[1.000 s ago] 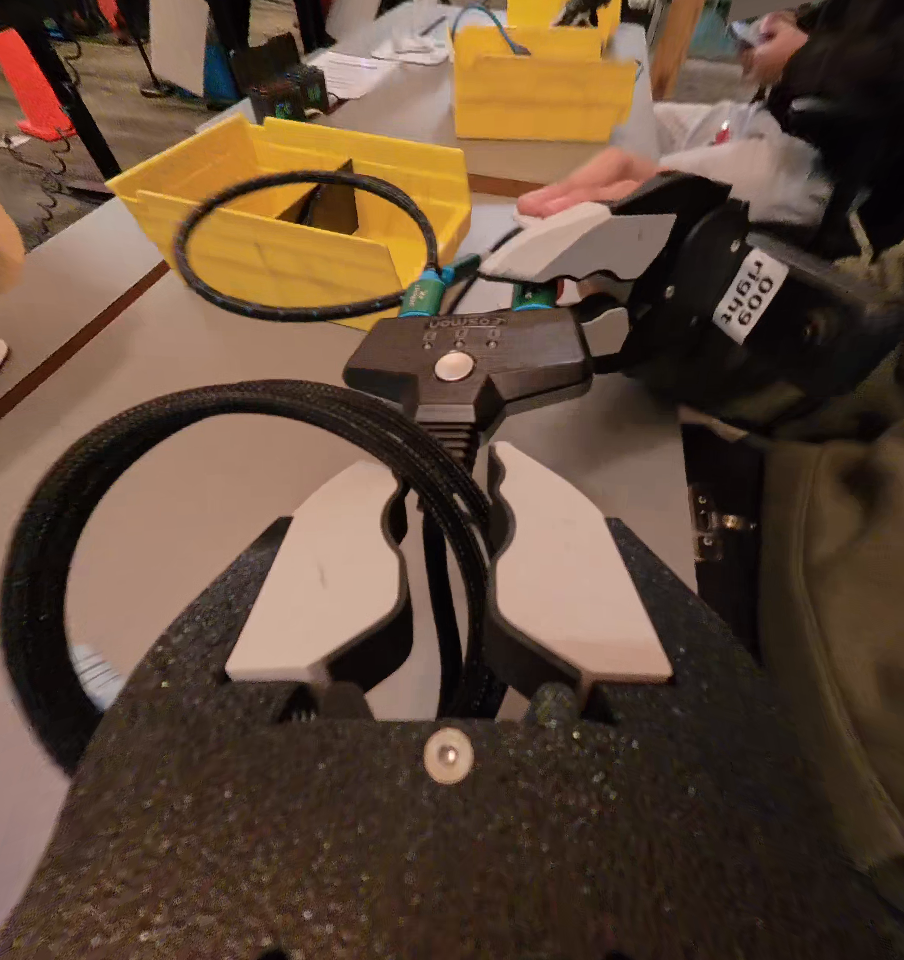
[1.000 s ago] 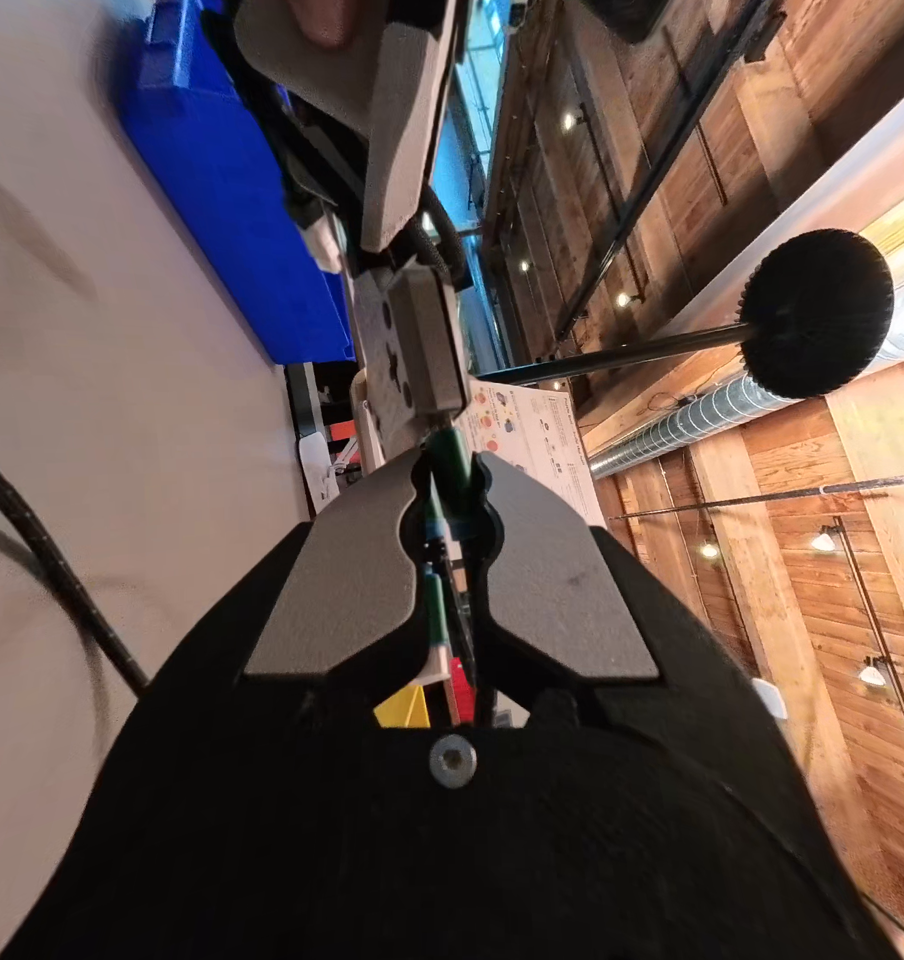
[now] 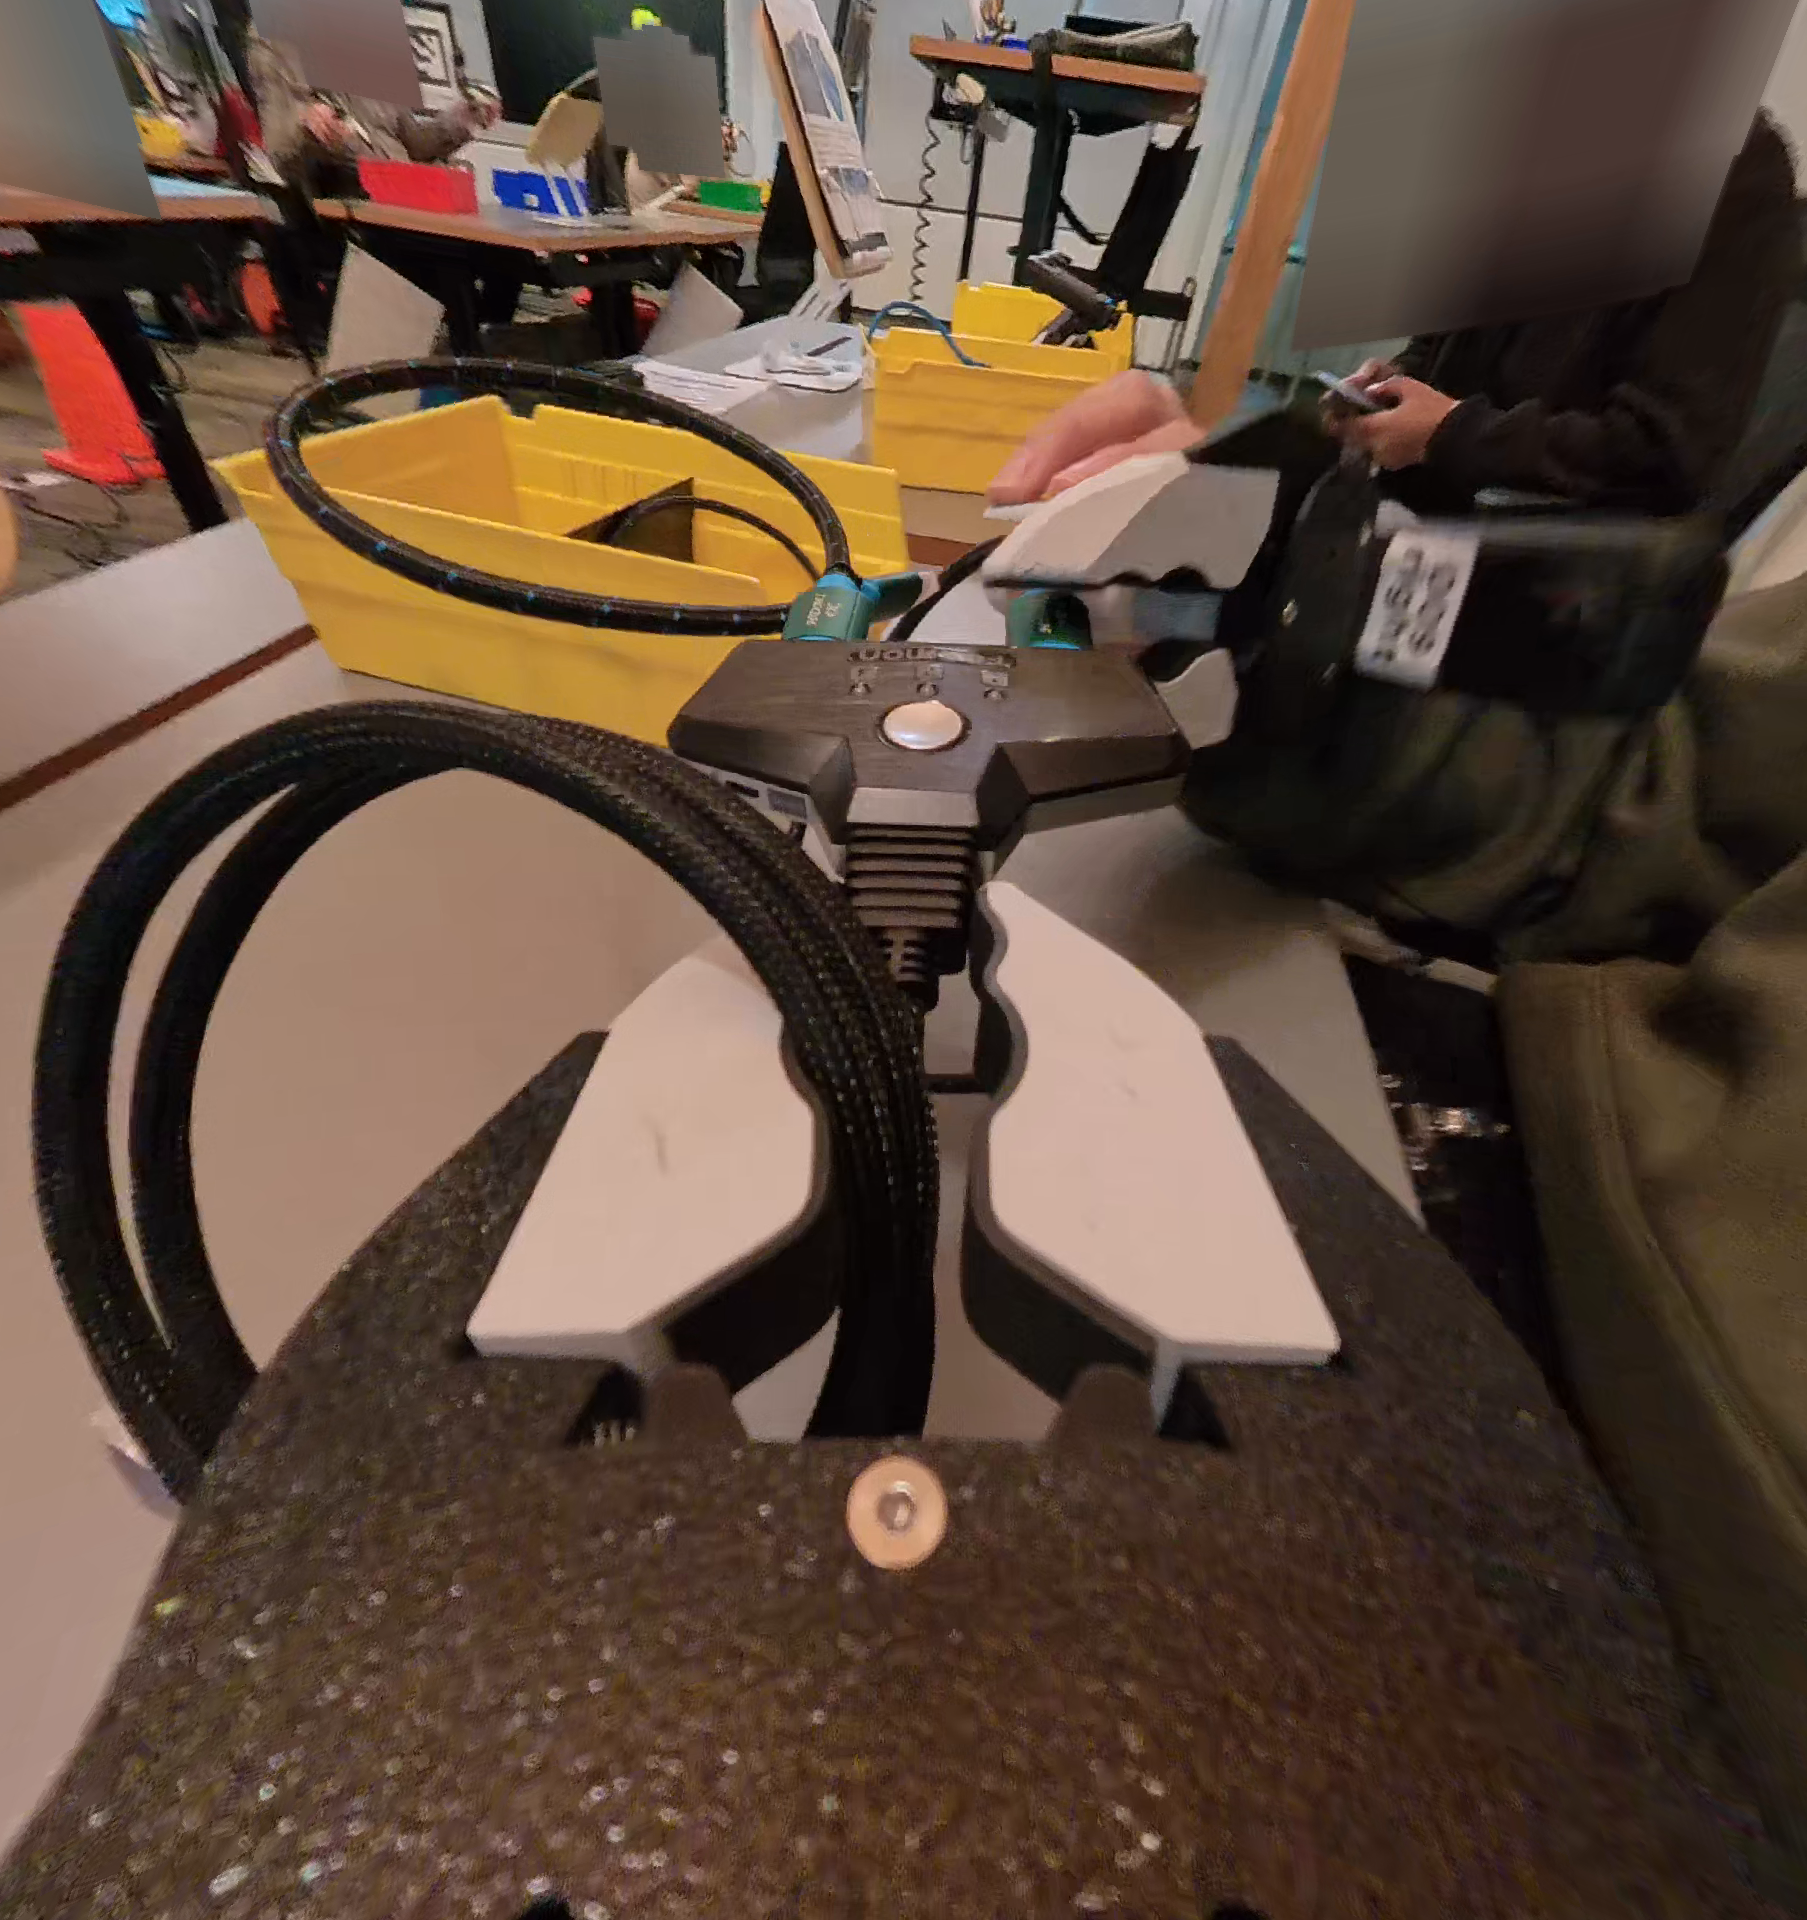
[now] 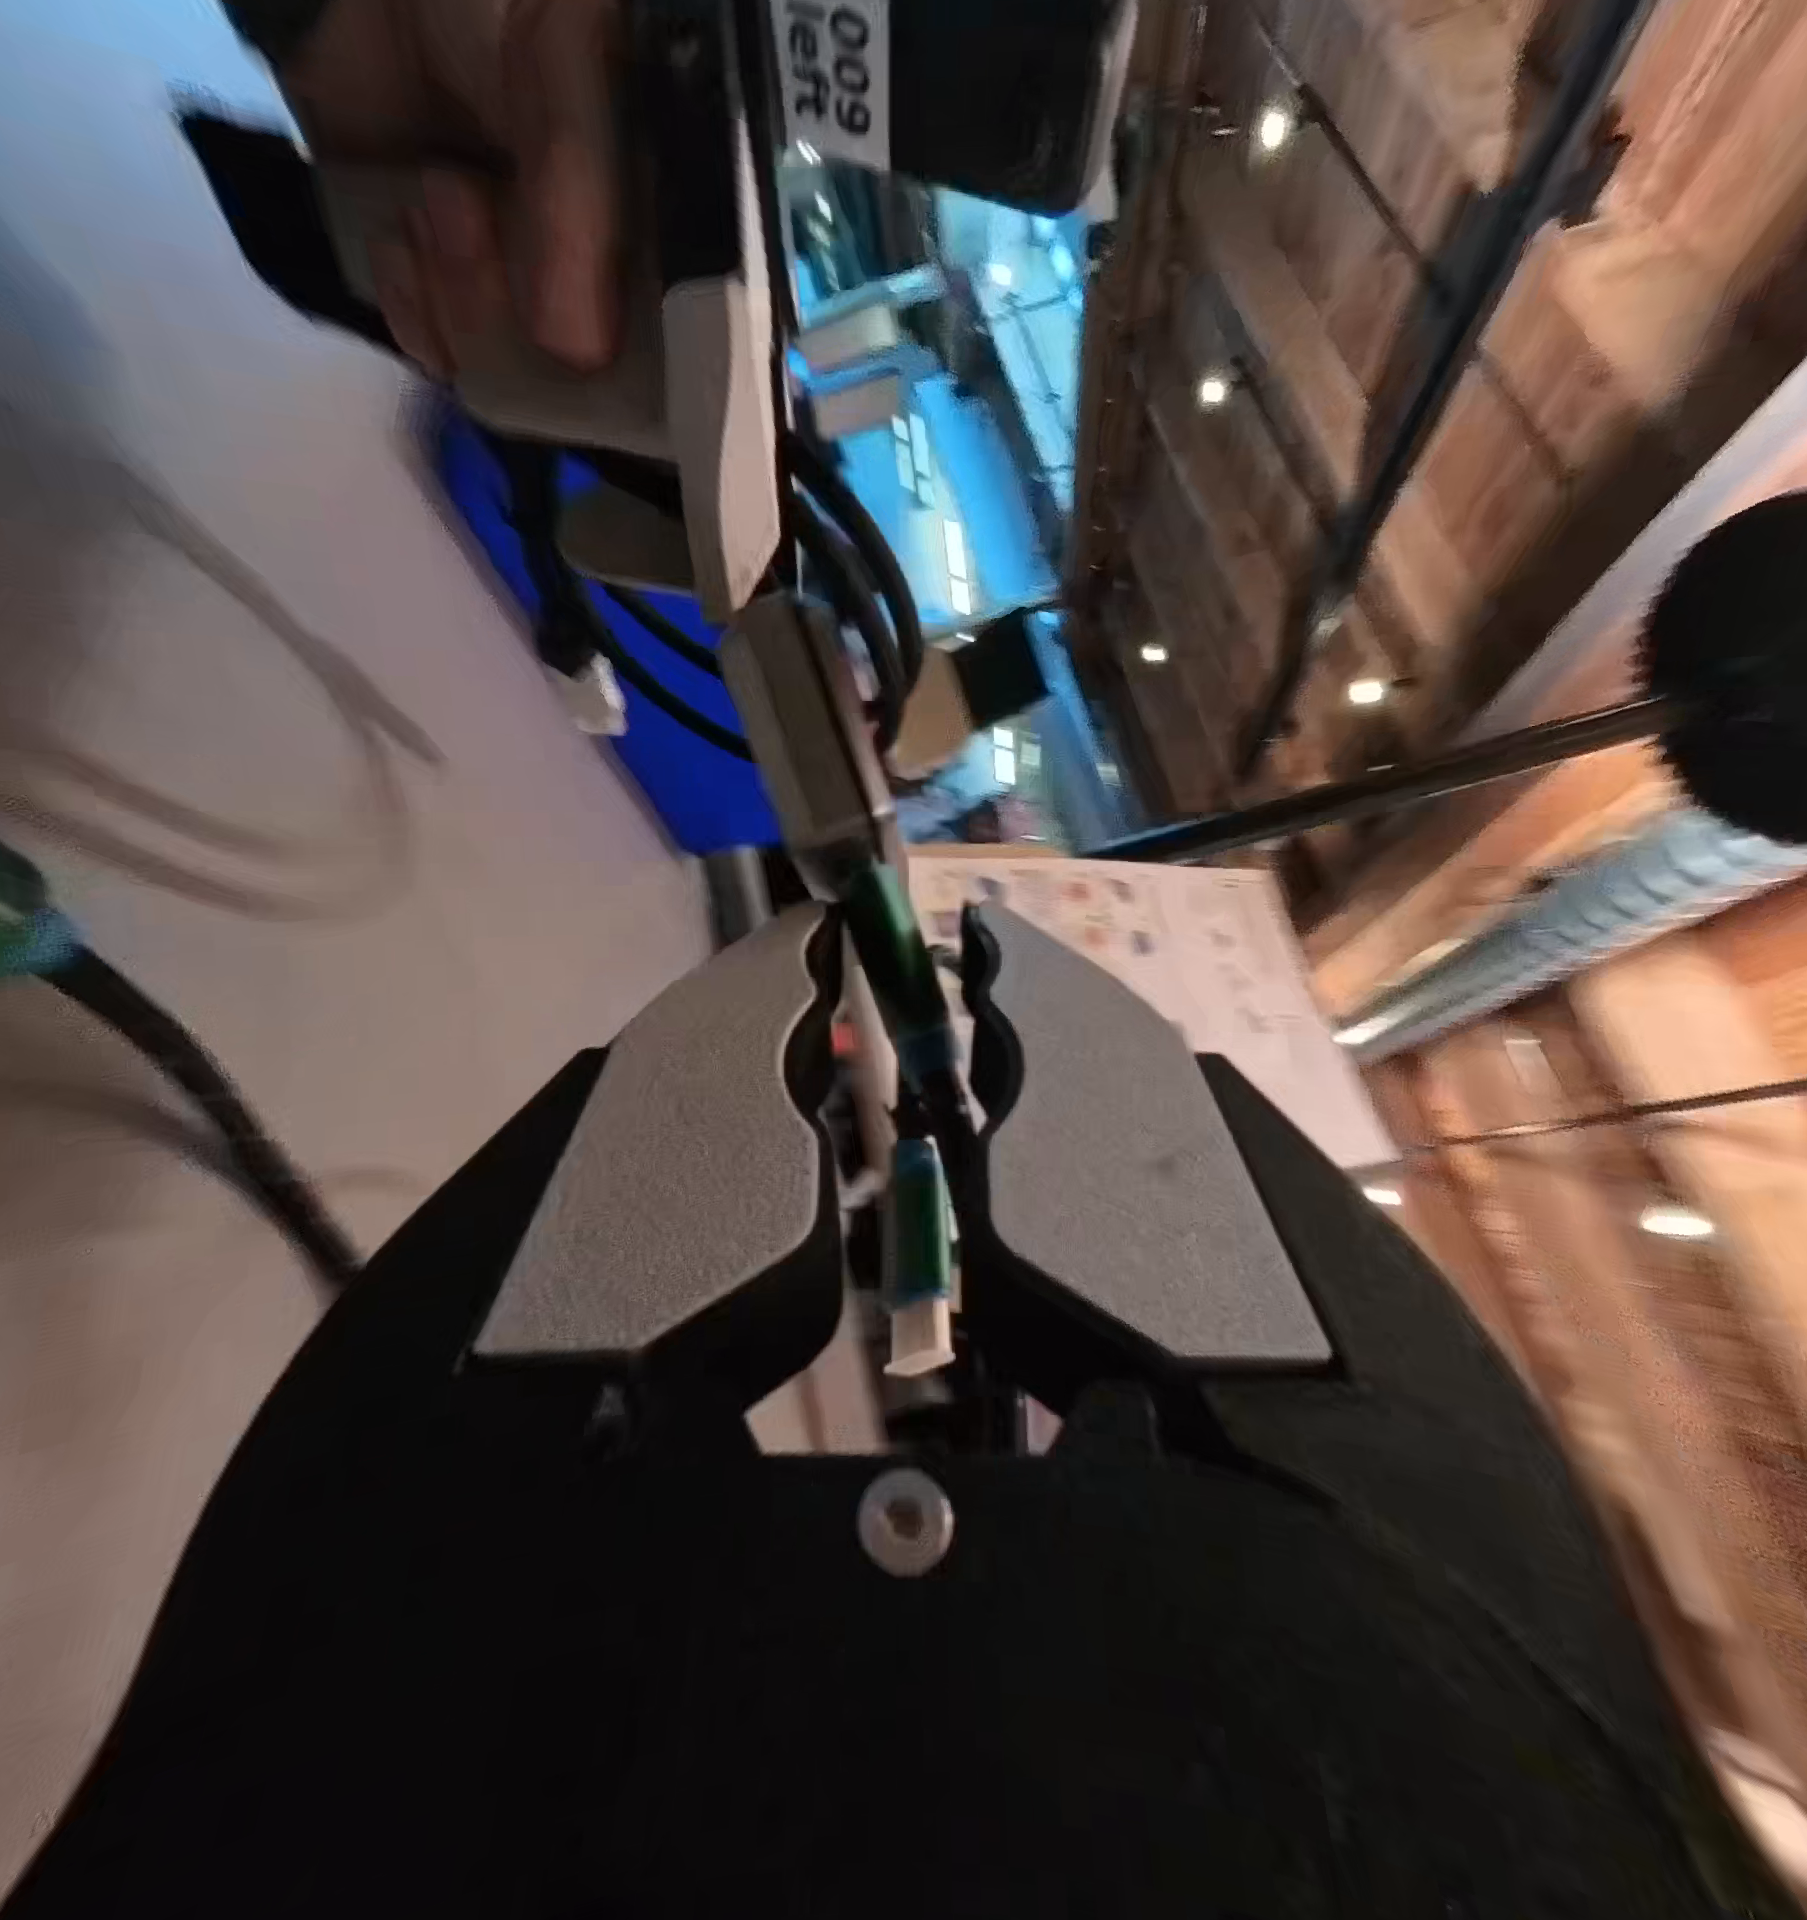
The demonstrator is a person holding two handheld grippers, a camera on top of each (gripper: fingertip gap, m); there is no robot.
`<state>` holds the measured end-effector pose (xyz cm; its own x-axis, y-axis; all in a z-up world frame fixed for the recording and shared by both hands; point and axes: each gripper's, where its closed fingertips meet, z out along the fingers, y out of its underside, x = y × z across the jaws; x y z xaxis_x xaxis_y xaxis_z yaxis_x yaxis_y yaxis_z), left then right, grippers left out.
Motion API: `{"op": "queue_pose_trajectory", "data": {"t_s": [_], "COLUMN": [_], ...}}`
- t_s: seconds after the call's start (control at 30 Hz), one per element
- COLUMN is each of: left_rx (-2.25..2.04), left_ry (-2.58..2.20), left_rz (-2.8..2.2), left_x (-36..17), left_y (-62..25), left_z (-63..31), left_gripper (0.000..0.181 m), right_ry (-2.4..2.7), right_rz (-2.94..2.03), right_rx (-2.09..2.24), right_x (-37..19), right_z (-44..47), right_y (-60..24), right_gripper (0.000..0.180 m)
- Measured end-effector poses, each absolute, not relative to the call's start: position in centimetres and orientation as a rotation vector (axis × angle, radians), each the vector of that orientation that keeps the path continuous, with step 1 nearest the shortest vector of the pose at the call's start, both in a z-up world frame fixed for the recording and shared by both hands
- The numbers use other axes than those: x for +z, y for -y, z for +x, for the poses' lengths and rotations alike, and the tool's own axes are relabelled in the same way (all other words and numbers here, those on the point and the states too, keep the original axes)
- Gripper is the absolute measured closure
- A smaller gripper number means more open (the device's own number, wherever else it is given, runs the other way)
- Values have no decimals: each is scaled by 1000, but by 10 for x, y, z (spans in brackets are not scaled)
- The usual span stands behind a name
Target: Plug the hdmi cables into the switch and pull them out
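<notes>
My left hand-held gripper [image 3: 914, 961] clamps the switch [image 3: 925, 740] by its ribbed neck; my right hand-held gripper [image 4: 904, 925] pinches a teal plug [image 4: 891, 935].

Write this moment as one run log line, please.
left gripper: shut on switch tail | right gripper: shut on teal plug at switch | second plug: inserted

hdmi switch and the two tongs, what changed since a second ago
The switch was raised off the table, so the view tilted up. The right tongs opened slightly around the teal plug, which remains plugged in. The left tongs still clamp the switch's cable neck.
</notes>
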<state>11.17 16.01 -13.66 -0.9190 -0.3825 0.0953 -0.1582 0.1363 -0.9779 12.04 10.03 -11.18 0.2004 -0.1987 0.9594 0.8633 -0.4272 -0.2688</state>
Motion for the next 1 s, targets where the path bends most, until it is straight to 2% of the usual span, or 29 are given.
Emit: {"op": "queue_pose_trajectory", "data": {"t_s": [0.1,0.27,0.53,0.63,1.0], "left_rx": [-1773,-1687,-1817,-1865,-2007], "left_ry": [-2205,-2250,-2174,-2156,-2070], "left_rz": [-436,-269,-207,-207,-258], "left_x": [-140,-150,-158,-160,-143], "left_y": [-166,-161,-152,-154,-173], "left_z": [115,108,105,104,95], "left_gripper": [159,159,159,159,159], "right_ry": [492,266,224,226,234], "right_rz": [-1700,-1803,-2134,-2145,-2190], "right_rx": [-966,-271,-166,-90,-98], "right_x": [-115,-111,-153,-153,-133], "right_z": [116,88,96,90,82], "right_y": [-93,-79,-84,-91,-113], "right_gripper": [142,144,149,158,158]}}
